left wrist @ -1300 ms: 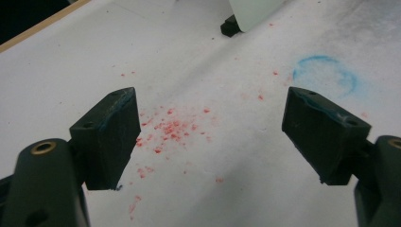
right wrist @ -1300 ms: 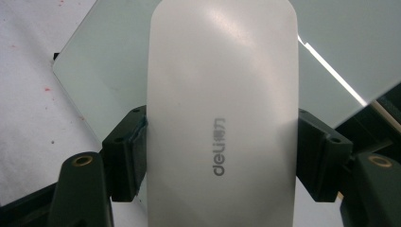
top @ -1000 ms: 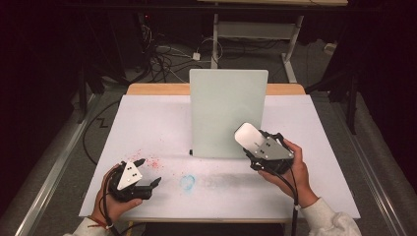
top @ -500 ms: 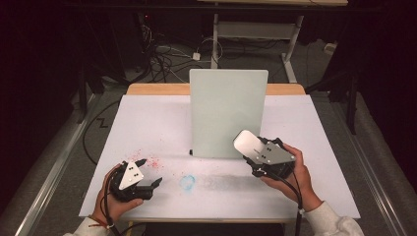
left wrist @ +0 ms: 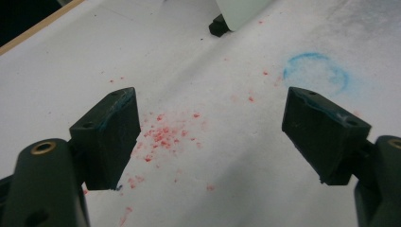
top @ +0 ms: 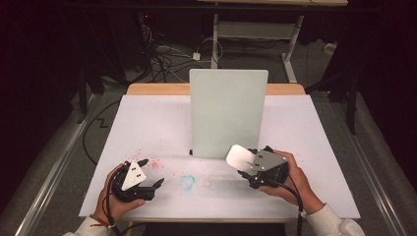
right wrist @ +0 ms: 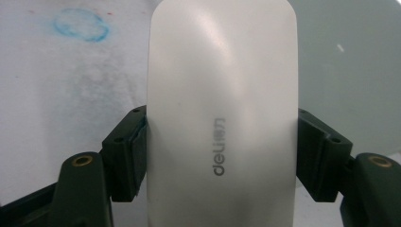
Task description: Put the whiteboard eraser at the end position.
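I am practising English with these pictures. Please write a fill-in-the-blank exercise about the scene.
1. The right gripper is shut on a white ____.
2. The left gripper has its jaws ____.
3. The ring drawn on the table is ____.
4. The board stands ____.

Missing words: eraser; open; blue; upright

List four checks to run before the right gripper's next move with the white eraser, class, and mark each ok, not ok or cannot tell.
1. Right gripper clamped on the white eraser from both sides: ok.
2. Left gripper open, nothing between its jaws: ok.
3. Left gripper apart from the upright board: ok.
4. Eraser touching the board: cannot tell.
5. Table sheet clean: not ok; red specks and a blue ring mark it.
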